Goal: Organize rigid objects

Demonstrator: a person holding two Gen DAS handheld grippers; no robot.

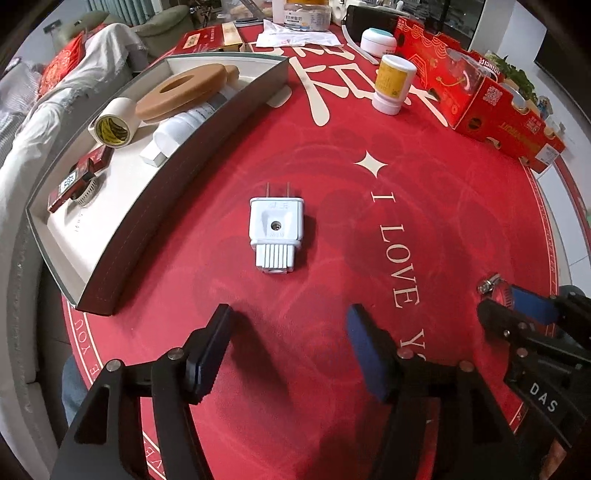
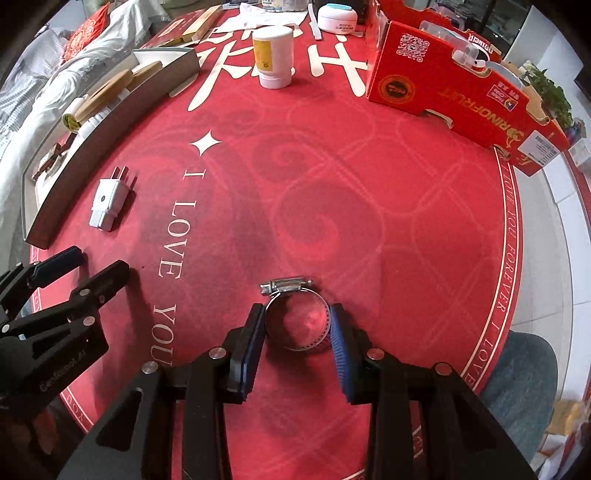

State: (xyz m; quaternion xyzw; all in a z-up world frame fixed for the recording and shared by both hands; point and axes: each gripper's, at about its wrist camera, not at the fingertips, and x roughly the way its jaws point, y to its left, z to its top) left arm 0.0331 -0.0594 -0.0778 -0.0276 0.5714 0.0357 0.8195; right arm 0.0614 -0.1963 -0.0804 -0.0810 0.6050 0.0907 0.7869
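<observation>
A white plug adapter (image 1: pixel 276 232) lies flat on the red tablecloth, prongs pointing away; it also shows in the right wrist view (image 2: pixel 109 202). My left gripper (image 1: pixel 288 345) is open and empty just short of it. A metal hose clamp (image 2: pixel 297 317) sits between my right gripper's (image 2: pixel 297 338) pads, which touch its two sides; it rests on the cloth. The clamp's edge shows in the left wrist view (image 1: pixel 493 286). A grey box (image 1: pixel 207 122) at the left holds a tape roll (image 1: pixel 114 123), a tan disc, a white bottle and a red pack.
A white bottle with a yellow label (image 1: pixel 392 84) stands upright beyond the plug. A red fruit carton (image 2: pixel 461 88) lies at the right. A white jar (image 2: pixel 337 17) and other clutter sit at the far edge. A sofa is off to the left.
</observation>
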